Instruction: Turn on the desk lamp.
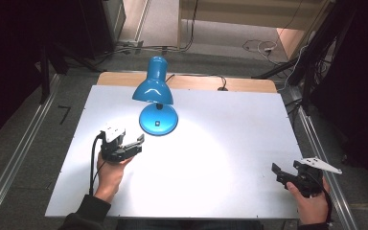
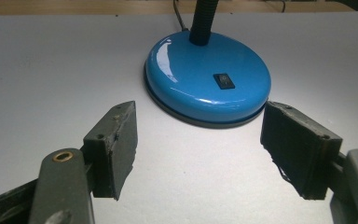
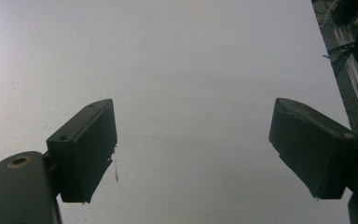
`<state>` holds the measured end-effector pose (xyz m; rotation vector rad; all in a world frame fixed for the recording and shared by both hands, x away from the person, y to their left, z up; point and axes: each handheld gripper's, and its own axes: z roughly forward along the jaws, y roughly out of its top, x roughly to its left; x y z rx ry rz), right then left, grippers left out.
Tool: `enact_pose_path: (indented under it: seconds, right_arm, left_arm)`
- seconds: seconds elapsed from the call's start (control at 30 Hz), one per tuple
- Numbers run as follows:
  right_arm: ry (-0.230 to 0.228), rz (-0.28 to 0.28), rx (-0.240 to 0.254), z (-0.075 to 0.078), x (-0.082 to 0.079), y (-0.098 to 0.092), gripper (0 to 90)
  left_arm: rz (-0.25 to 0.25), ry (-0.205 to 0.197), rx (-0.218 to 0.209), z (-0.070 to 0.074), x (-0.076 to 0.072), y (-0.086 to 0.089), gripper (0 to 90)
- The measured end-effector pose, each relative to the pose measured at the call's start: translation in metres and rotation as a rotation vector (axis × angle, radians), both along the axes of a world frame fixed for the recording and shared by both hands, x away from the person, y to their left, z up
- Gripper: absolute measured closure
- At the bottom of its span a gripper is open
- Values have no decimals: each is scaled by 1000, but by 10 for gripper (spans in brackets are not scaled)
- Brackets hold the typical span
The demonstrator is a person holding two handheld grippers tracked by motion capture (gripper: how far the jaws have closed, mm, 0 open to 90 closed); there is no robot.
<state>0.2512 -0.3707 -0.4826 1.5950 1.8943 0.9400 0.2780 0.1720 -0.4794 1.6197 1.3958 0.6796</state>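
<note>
I have the blue desk lamp standing upright at the far middle of the white table, lit, its shade tipped down toward me and throwing a bright pool on the tabletop in front of its round base. I use that base as my landmark.

My left gripper sits just in front of the base and slightly to its left, close but not touching. In the left gripper view its jaws are spread wide with only bare table between them, and the base lies just beyond the tips, its small black rocker switch on top facing me. The black gooseneck rises from the back of the base.

My right gripper is well apart from the base, down at the near right corner of the table. In the right gripper view its jaws also stand wide apart over bare white surface, holding nothing.
</note>
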Motion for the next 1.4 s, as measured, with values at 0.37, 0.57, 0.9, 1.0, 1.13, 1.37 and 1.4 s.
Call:
enact_pose_path:
  seconds: [0.37,0.57,0.9,1.0,1.13,1.37,1.4]
  right_arm:
    - [3,0,2,0,0,0,137]
    - [0,1,3,-1,0,-1,137]
    - [5,-2,2,0,0,0,137]
    - [3,-2,2,0,0,0,137]
    - [3,0,3,0,0,-1,138]
    - [4,-2,0,0,0,0,138]
    - [3,-1,0,0,0,0,138]
  left_arm:
    - [15,3,2,-1,-6,6,276]
    - [19,5,-1,-1,-11,9,276]
    - [20,3,7,0,-19,13,273]
    - [20,4,7,0,-22,15,273]
    - [28,4,6,0,-25,19,273]
    - [32,0,2,1,-31,23,272]
    - [31,-2,3,2,-32,23,273]
